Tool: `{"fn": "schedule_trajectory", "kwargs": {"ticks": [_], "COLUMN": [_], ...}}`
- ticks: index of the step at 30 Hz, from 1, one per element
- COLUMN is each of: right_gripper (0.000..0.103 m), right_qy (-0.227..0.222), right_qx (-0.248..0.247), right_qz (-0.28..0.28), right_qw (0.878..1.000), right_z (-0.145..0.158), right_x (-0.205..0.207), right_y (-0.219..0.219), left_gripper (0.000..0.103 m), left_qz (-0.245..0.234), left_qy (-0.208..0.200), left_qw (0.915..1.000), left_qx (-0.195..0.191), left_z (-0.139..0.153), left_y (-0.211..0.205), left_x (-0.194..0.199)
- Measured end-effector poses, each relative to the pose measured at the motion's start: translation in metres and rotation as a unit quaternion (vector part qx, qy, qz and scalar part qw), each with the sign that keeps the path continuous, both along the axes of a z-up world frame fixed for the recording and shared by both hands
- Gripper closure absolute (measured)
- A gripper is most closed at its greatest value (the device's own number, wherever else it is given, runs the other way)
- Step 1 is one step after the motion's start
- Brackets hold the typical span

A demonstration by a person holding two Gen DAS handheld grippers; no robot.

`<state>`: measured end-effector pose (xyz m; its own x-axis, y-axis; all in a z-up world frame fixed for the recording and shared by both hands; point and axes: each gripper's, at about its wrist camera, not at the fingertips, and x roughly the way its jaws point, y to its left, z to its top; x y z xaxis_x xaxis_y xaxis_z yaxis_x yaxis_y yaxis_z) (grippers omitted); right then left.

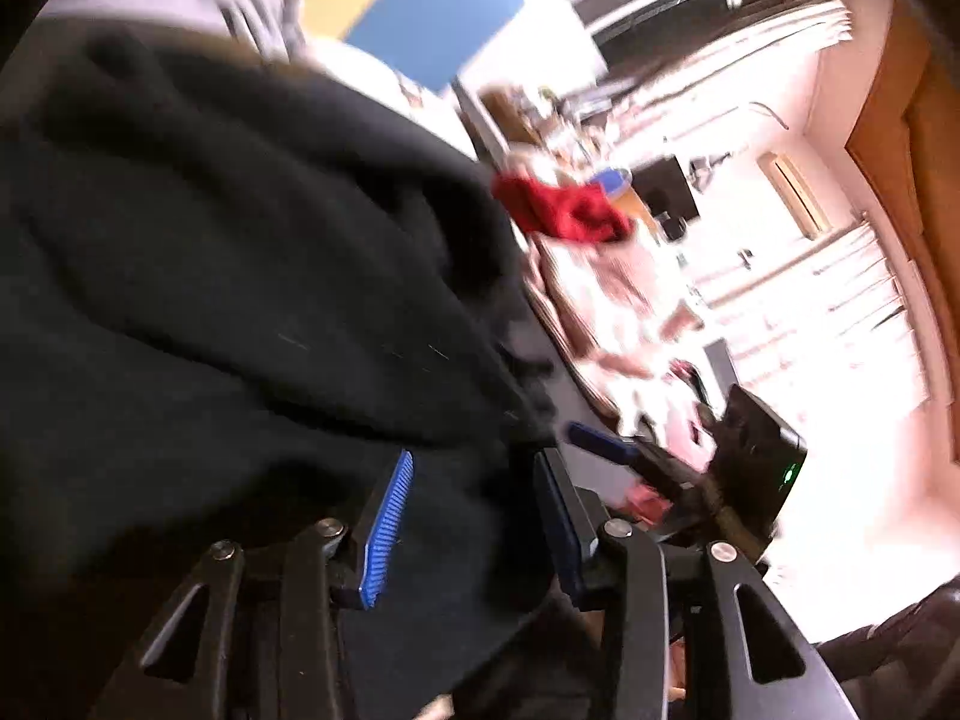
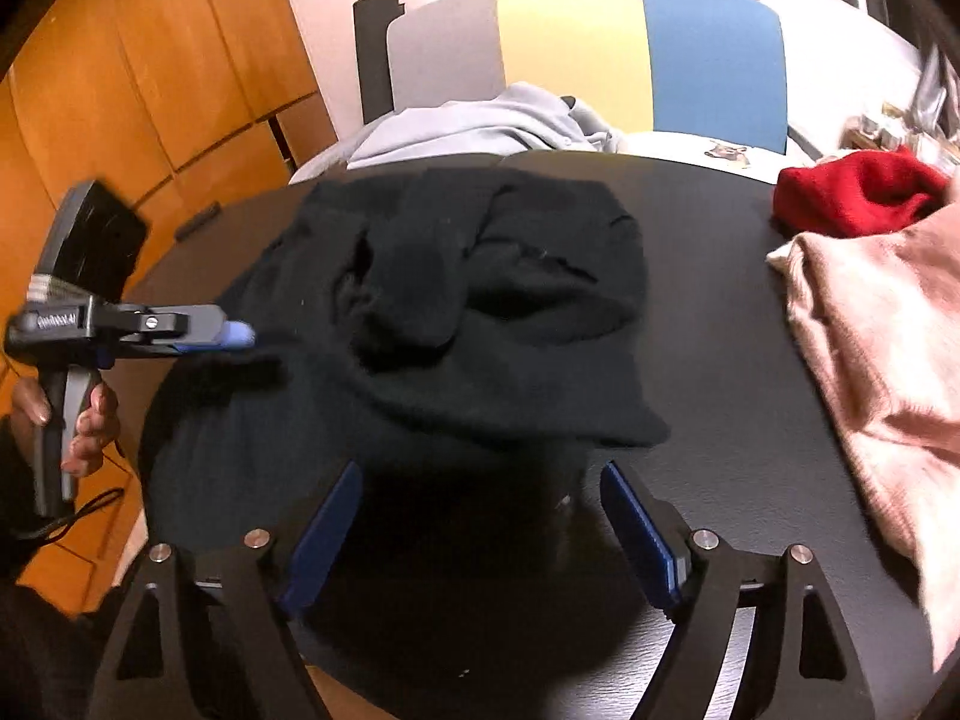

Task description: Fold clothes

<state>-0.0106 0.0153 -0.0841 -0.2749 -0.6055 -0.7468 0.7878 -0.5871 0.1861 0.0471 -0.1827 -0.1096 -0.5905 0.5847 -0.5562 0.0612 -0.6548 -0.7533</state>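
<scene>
From the right wrist view, a hand (image 2: 84, 420) at the far left holds the left gripper (image 2: 237, 336) level by its handle, out past the table's (image 2: 720, 300) left edge, its blue tips reaching in over that edge to the left fringe of the black garment (image 2: 480, 300); whether they pinch cloth cannot be told from here. In the left wrist view that gripper (image 1: 468, 516) shows its blue pads parted, with black fabric lying between and over them, so it reads as released, not clamped. The garment lies bunched in the middle of the dark round table, a rumpled fold heaped on top and its near hem hanging toward the near edge. The right gripper (image 2: 480, 528) hovers over that near edge with its jaws spread wide, nothing between them, the hem just beyond the tips. Behind the garment, past the far edge, a grey garment (image 2: 480, 120) lies heaped in front of a grey, yellow and blue panel (image 2: 600, 48). To the right of the black garment a bare strip of tabletop runs from far edge to near edge. Further right, a red cloth (image 2: 858, 192) sits at the far right edge, and a pink cloth (image 2: 882, 360) covers the right edge, touching the red one.
</scene>
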Motion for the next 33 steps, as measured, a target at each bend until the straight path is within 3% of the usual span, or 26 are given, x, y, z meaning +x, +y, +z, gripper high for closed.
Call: {"fn": "schedule_trajectory", "kwargs": {"ticks": [4, 7, 10, 12, 13, 16, 17, 22, 25, 29, 33], "right_gripper": [0.014, 0.005, 0.0, 0.0, 0.0, 0.0, 0.0, 0.0, 0.0, 0.0, 0.0], "right_qy": [-0.023, -0.002, 0.031, 0.051, 0.056, 0.057, 0.059, 0.076, 0.08, 0.085, 0.094], "right_qx": [0.0, -0.016, -0.026, -0.025, -0.03, -0.056, -0.066, -0.075, -0.073, -0.064, -0.041], "right_qz": [-0.01, -0.006, -0.003, -0.006, -0.008, -0.015, -0.016, -0.014, -0.014, -0.015, -0.02], "right_qw": [1.0, 1.0, 0.999, 0.998, 0.998, 0.997, 0.996, 0.994, 0.994, 0.994, 0.995], "right_z": [-0.02, -0.028, -0.034, -0.035, -0.034, -0.036, -0.036, -0.038, -0.038, -0.038, -0.038], "right_x": [0.013, 0.022, 0.032, 0.037, 0.038, 0.038, 0.039, 0.044, 0.045, 0.048, 0.055], "right_y": [0.003, 0.004, 0.004, 0.003, 0.004, 0.011, 0.014, 0.017, 0.014, 0.01, 0.0], "left_gripper": [0.059, 0.05, 0.047, 0.047, 0.049, 0.071, 0.087, 0.095, 0.097, 0.102, 0.102], "left_qz": [0.002, 0.022, 0.054, 0.086, 0.101, 0.131, 0.132, 0.16, 0.193, 0.254, 0.322], "left_qy": [-0.043, -0.047, -0.052, -0.076, -0.097, -0.127, -0.123, -0.049, 0.005, 0.065, 0.064], "left_qw": [0.998, 0.9949, 0.9934, 0.9897, 0.9869, 0.9804, 0.9813, 0.9844, 0.9805, 0.965, 0.9412], "left_qx": [0.047, 0.086, 0.087, 0.084, 0.08, 0.074, 0.067, 0.054, 0.034, 0.001, -0.078], "left_z": [-0.012, -0.012, -0.011, -0.016, -0.021, -0.026, -0.023, 0.013, 0.048, 0.094, 0.128], "left_y": [0.023, 0.027, 0.023, 0.015, 0.012, 0.007, 0.006, -0.021, -0.061, -0.129, -0.203], "left_x": [-0.031, -0.04, -0.043, -0.044, -0.044, -0.04, -0.038, -0.002, 0.04, 0.104, 0.157]}}
